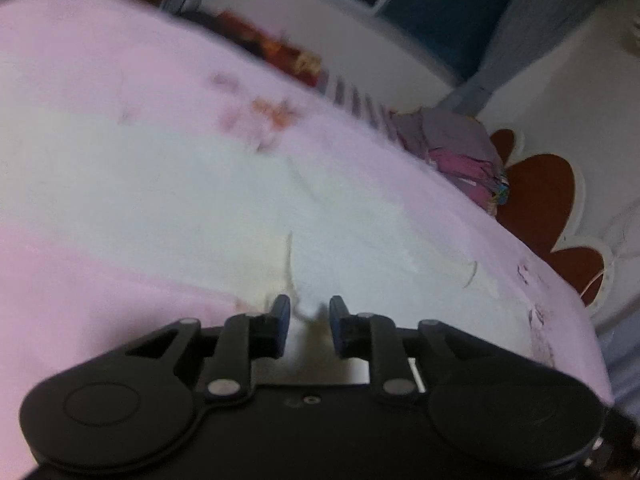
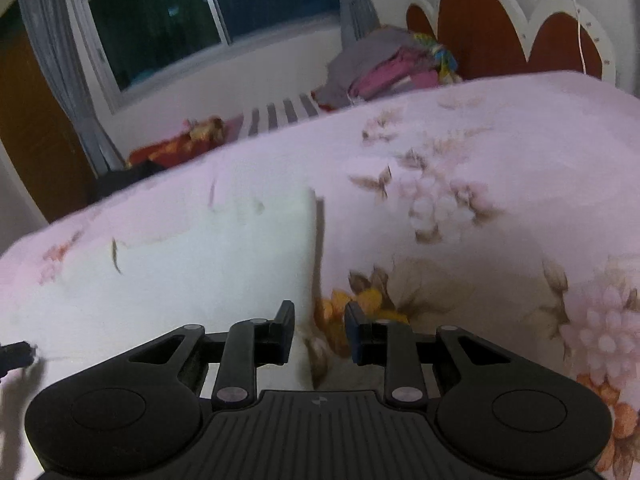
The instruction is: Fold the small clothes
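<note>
While you hover low over the bed: both grippers sit at the near edge
Garment: white cloth (image 2: 224, 256) lies flat on pink floral bedspread (image 2: 500, 152), left of centre
Left gripper (image 1: 309, 312): jaws spread, a raised white pucker between them, not pinched
Right gripper (image 2: 319, 322): jaws spread, empty, over the cloth's right edge
Progress: early; no finished fold visible, yours to start
Far side: clothes pile (image 2: 384, 64) by headboard (image 2: 480, 28)

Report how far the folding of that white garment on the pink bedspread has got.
Done: the white garment lies spread flat on the floral bedspread, with no fold visible yet. In hand: the left gripper has a raised pinch of white cloth between its parted jaws; the right gripper sits open at the garment's right edge. Left: the folds themselves, plus the unsorted clothes pile by the headboard.
</note>
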A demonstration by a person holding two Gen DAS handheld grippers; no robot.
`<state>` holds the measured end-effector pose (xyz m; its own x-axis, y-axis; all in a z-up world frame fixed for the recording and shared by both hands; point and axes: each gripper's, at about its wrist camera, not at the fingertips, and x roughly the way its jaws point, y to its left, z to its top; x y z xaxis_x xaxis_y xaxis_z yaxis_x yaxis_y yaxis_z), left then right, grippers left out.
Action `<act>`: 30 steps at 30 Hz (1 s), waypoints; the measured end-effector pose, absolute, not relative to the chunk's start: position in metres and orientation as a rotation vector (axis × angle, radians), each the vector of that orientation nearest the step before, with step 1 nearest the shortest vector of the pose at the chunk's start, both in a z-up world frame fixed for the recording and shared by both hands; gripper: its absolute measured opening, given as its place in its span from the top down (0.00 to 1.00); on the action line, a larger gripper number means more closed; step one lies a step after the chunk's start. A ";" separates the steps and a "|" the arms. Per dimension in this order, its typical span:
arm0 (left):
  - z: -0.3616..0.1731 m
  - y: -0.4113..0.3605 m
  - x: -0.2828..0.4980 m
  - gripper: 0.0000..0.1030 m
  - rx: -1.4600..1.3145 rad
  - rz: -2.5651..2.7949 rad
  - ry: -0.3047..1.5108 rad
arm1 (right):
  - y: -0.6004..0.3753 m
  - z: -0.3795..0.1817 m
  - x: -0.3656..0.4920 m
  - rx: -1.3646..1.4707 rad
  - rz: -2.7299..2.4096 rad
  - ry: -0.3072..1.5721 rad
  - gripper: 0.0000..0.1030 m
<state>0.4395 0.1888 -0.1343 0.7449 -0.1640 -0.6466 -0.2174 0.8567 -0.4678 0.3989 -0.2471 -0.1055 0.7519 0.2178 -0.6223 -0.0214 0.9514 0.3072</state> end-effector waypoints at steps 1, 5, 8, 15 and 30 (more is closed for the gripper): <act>-0.130 0.178 0.446 0.80 -0.535 -0.015 0.732 | -0.241 -0.104 0.404 0.292 0.140 0.710 0.73; -0.127 0.107 0.485 0.50 -0.399 -0.169 0.769 | -0.177 -0.103 0.427 0.244 0.296 0.744 0.74; -0.140 0.074 0.502 0.48 -0.349 -0.210 0.806 | -0.133 -0.112 0.434 0.200 0.404 0.787 0.74; -0.150 0.145 0.481 0.61 -0.405 -0.071 0.778 | -0.224 -0.123 0.435 0.202 0.193 0.795 0.90; -0.142 0.084 0.534 0.39 -0.209 -0.070 0.812 | -0.154 -0.120 0.500 0.050 0.368 0.767 0.74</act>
<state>0.5344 0.0840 -0.1417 0.6872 -0.1421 -0.7125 -0.0181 0.9770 -0.2123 0.5005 -0.1542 -0.1197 0.6597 0.3432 -0.6686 -0.3074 0.9350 0.1766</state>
